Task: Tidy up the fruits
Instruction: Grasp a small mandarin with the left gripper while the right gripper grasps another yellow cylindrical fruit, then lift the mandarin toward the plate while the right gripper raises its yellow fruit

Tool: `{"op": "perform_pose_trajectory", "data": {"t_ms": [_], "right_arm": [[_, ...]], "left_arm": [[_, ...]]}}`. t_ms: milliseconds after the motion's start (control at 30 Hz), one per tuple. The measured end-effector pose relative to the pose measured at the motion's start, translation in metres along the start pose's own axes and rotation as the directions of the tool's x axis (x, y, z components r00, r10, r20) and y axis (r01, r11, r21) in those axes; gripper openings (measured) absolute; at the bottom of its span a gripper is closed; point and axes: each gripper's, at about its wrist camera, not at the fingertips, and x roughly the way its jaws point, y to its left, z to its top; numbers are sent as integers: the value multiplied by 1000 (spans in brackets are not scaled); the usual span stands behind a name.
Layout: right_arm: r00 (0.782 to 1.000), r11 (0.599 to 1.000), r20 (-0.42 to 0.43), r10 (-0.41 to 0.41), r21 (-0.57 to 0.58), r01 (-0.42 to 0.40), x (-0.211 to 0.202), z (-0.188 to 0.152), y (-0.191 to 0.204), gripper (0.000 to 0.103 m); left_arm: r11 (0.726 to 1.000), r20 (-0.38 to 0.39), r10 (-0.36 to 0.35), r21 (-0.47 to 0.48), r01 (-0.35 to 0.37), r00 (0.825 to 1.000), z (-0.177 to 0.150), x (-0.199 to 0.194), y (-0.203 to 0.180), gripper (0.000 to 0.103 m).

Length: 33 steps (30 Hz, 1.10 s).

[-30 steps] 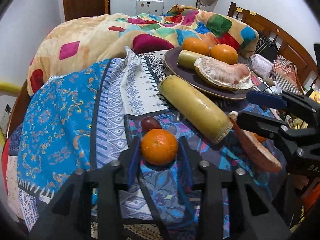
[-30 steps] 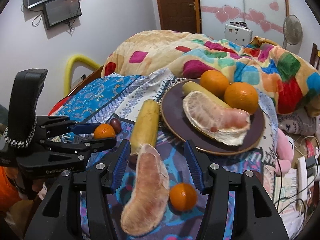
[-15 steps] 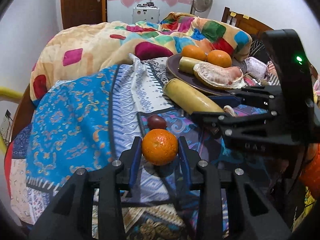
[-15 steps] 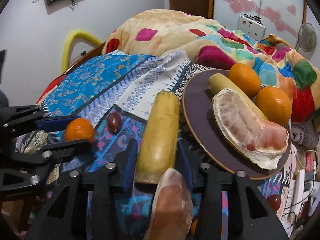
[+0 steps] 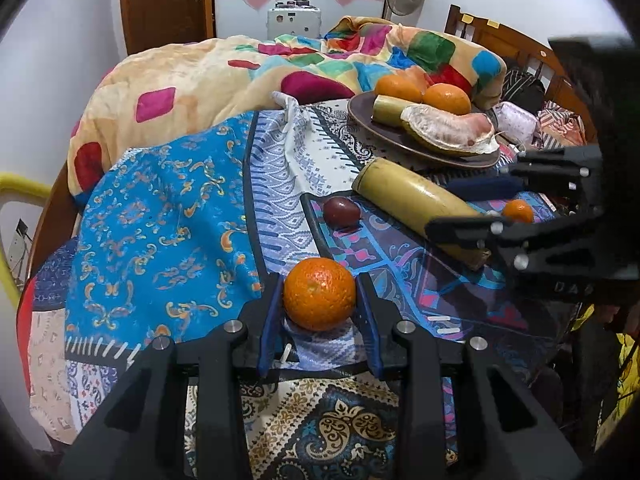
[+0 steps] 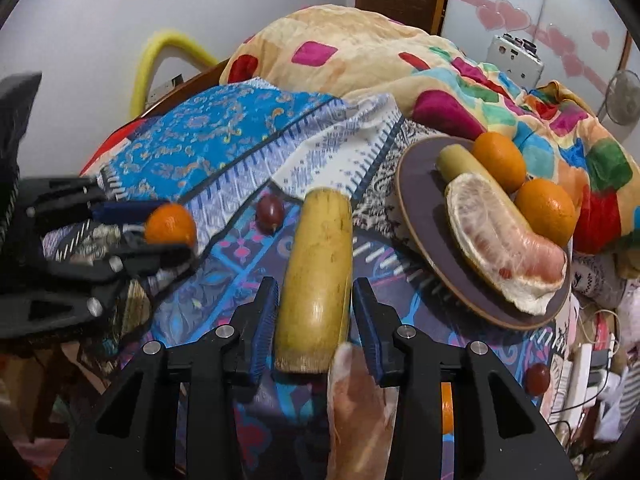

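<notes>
My left gripper (image 5: 319,286) is shut on a small orange (image 5: 319,294), its blue pads against both sides, just above the patterned cloth (image 5: 160,216). The right wrist view shows the same orange (image 6: 170,224) at the left. My right gripper (image 6: 315,286) is shut on the near end of a yellow fruit stick (image 6: 316,264) lying on the cloth. A dark red plum (image 6: 270,210) lies beside the stick. The brown plate (image 6: 416,184) holds a pomelo segment (image 6: 500,240), two oranges (image 6: 498,160) and another yellow stick (image 6: 456,162).
A loose pomelo segment (image 6: 360,412) lies under the right gripper, with a small orange (image 6: 447,404) and a red fruit (image 6: 538,376) beside it. A colourful quilt (image 5: 208,80) is heaped behind the cloth. The wooden headboard (image 5: 516,44) and clutter line the right side.
My right gripper left the loose pomelo segment, moved forward over the yellow fruit stick and closed its jaws on it. The left gripper kept hold of the small orange.
</notes>
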Motion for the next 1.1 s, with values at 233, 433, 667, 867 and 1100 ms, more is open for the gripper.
{"op": "perform_pose_trajectory", "data": {"t_ms": [233,433,667,867,1100], "right_arm": [[999,1000,-49,16,22,-15,25,13,-5,36],[1000,999,19,12,38,-13,12,13,-4,34],[989,998,144,-23,63,13,-34,14,-12,33],[970,987,216,-109,139,80,-79,9,-44,33],[945,962,238,-224,207,176,-102,0,-88,33]], "left_arm": [[999,6,-29,-16,29,1000,1,6,5,36],[999,33,-33,-36,34,999,5,4,6,36],[998,91,-32,-55,37,995,23,-14,3,36],[999,155,-45,-23,49,987,51,-25,-20,36],[997,163,-73,-9,76,984,78,-16,-42,36]]}}
